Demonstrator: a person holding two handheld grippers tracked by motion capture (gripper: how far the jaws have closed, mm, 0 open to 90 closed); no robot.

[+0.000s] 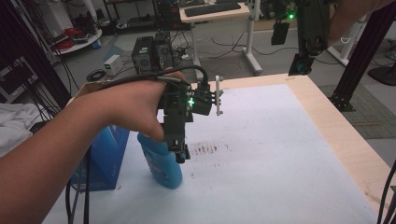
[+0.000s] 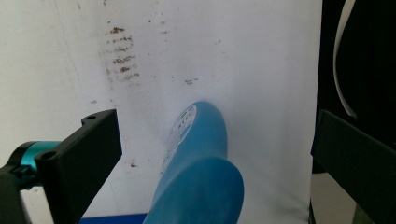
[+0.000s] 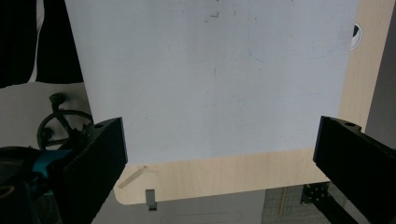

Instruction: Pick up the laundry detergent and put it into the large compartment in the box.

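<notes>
Plainly, the left gripper stands with its jaws spread wide, one on each side of a blue bottle, and neither jaw touches it. In the high view this gripper points down at the bottle, which stands on the white sheet at about 8 o'clock of the table. A blue box stands just beside the bottle at its 9 o'clock. Brown smears mark the sheet at the bottle's 2 o'clock.

The right gripper also holds its jaws wide apart, with nothing between them, above the table's wooden edge. In the high view it hangs over the table's far edge at about 1 o'clock.
</notes>
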